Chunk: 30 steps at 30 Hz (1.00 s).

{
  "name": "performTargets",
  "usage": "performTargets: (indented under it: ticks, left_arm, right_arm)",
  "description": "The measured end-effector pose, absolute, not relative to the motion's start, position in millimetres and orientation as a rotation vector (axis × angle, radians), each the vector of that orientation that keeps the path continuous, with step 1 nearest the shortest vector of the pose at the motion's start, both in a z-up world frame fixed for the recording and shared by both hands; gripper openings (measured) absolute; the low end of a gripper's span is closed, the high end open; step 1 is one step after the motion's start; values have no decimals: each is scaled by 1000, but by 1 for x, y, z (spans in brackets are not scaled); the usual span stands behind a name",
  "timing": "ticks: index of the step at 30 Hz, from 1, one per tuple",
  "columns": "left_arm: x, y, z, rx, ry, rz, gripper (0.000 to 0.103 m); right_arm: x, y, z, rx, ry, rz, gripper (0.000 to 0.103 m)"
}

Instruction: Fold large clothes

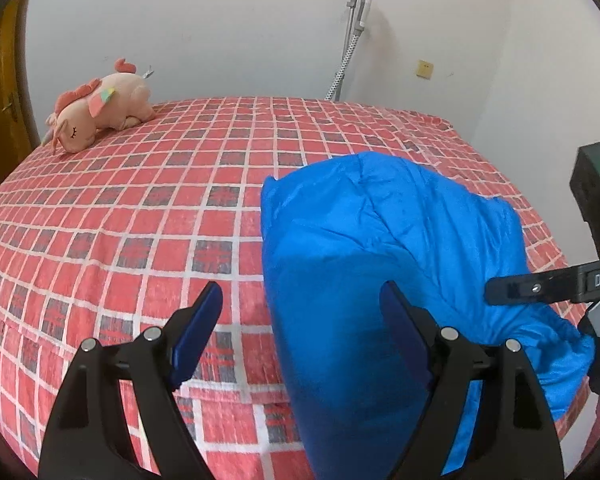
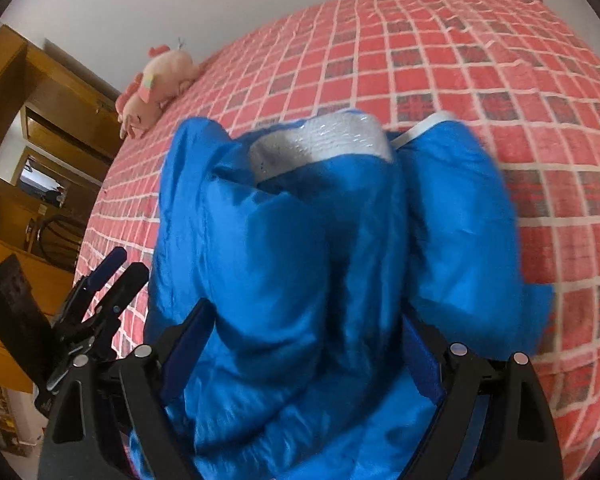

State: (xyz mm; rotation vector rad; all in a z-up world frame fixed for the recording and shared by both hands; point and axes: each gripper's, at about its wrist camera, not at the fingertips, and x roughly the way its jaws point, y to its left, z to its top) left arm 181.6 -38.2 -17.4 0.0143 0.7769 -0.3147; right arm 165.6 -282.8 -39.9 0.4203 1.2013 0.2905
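The blue jacket [image 1: 384,248] lies bunched on the bed [image 1: 140,220], near its front edge, with its pale lining [image 2: 320,140] showing at the far end. The left claw [image 1: 302,320] is spread, its right finger over the jacket's left edge, pinching nothing. The right claw [image 2: 304,344] is spread wide with jacket fabric bulging between its fingers; the blur suggests no grip. A pink plush toy [image 1: 100,104] sits well beyond the jacket, at the bed's far left corner.

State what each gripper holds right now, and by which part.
Nothing is held. The left gripper and the right gripper both stand open; the puffy blue jacket lies between their jaws, unclamped.
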Motion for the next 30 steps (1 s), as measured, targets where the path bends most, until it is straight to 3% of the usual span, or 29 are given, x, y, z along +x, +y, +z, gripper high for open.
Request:
performTargets:
  ticks: [1, 2, 6, 9, 20, 30]
  left_arm:
    - [183, -36, -19, 11, 778, -313, 80]
    - [185, -34, -20, 5, 780, -311, 80]
    - [191, -24, -22, -27, 786, -294, 80]
    - [193, -17, -20, -51, 790, -285, 80]
    - [166, -42, 12, -42, 737, -345, 80]
    - [143, -127, -9, 140, 763, -443, 80]
  right_arm:
    - [168, -280, -42, 412, 1203, 291, 85]
    - [170, -274, -42, 395, 1201, 290, 77]
    - [171, -264, -35, 365, 1158, 301, 31]
    - [167, -262, -20, 349, 1118, 324, 18]
    - [123, -299, 55, 292, 932, 320, 13]
    - [86, -375, 7, 409, 973, 239, 14]
